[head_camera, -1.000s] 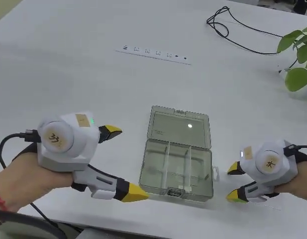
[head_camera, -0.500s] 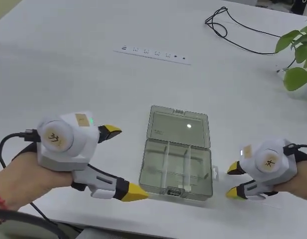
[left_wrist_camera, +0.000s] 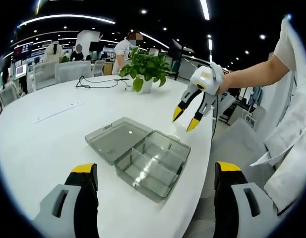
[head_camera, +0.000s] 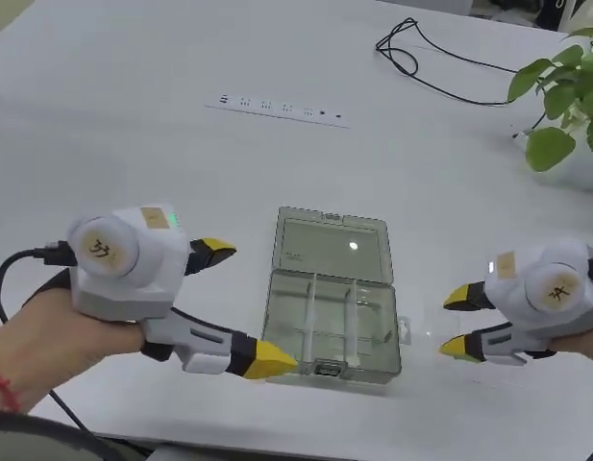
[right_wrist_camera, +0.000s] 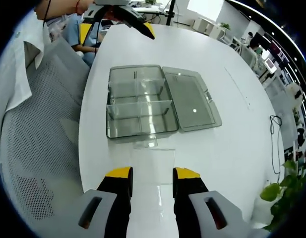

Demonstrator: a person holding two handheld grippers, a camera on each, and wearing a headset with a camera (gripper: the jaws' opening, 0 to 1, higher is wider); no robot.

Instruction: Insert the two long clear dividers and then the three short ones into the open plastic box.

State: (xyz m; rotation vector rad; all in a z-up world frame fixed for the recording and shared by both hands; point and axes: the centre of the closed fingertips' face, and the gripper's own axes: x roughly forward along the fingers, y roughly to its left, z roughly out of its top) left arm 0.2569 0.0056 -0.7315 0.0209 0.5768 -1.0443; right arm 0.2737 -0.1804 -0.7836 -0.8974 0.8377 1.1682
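a: where is the box?

b: one plastic box (head_camera: 333, 322) sits on the desk (head_camera: 133, 163) at the middle of the near edge. its near wall stops just short of that edge. its lid (head_camera: 334, 248) lies flat open toward the far side.

a: and the dividers, counted?

b: two long clear dividers (head_camera: 311, 309) stand upright in the base, running from the hinge side to the near wall. i cannot tell whether shorter cross pieces sit between them. in the right gripper view, loose clear pieces (right_wrist_camera: 152, 148) lie flat on the desk just beside the box's right wall. they overlap and are see-through, so their number cannot be told.

a: what of the grippers?

b: there are two. the left gripper (head_camera: 246, 305) stands at the box's left with its jaws spread wide and nothing in them. its lower yellow tip is just beside the box's near left corner. the right gripper (head_camera: 457, 322) is off the box's right side, apart from it. its jaws are parted by a narrower gap and hold nothing, and the loose pieces lie ahead of them.

a: how much room is there to move?

b: there is bare desk on both sides of the box and across most of the far half. one power strip (head_camera: 275, 107) lies toward the far edge. one black cable (head_camera: 411, 58) loops near the far right corner. one potted plant (head_camera: 555, 96) stands at the right edge.
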